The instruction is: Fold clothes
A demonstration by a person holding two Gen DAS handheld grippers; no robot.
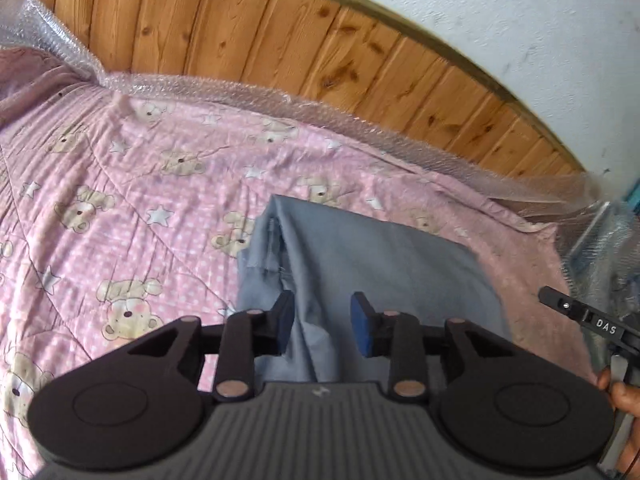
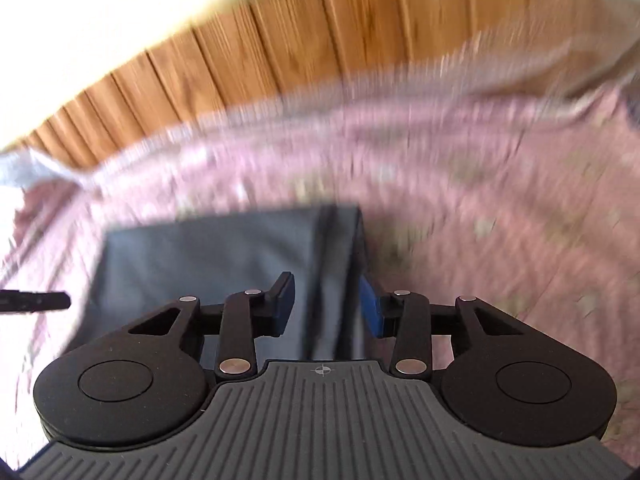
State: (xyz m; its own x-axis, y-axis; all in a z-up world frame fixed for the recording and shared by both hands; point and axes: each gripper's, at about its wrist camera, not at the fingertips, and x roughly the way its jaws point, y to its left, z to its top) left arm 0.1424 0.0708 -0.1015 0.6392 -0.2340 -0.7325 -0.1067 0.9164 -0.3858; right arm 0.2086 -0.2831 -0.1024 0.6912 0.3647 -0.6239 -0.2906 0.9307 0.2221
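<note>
Garment: grey cloth (image 1: pixel 384 272) lies folded into a rectangle on the pink bedspread (image 1: pixel 132 184), near edge.
Left hand-held gripper (image 1: pixel 322 326): released, a cloth ridge between parted pads.
Right hand-held gripper (image 2: pixel 326 306): likewise released.
Progress: judged nearly folded; further halving possibly left.

A folded garment (image 1: pixel 380 264) is laid on the quilt (image 1: pixel 140 184) of a bed, near its right-hand edge in the left wrist view. Bubble wrap (image 1: pixel 280 96) is run along the far edge of the quilt, and behind it a wooden headboard (image 1: pixel 280 28) is set against the wall (image 1: pixel 520 12).
</note>
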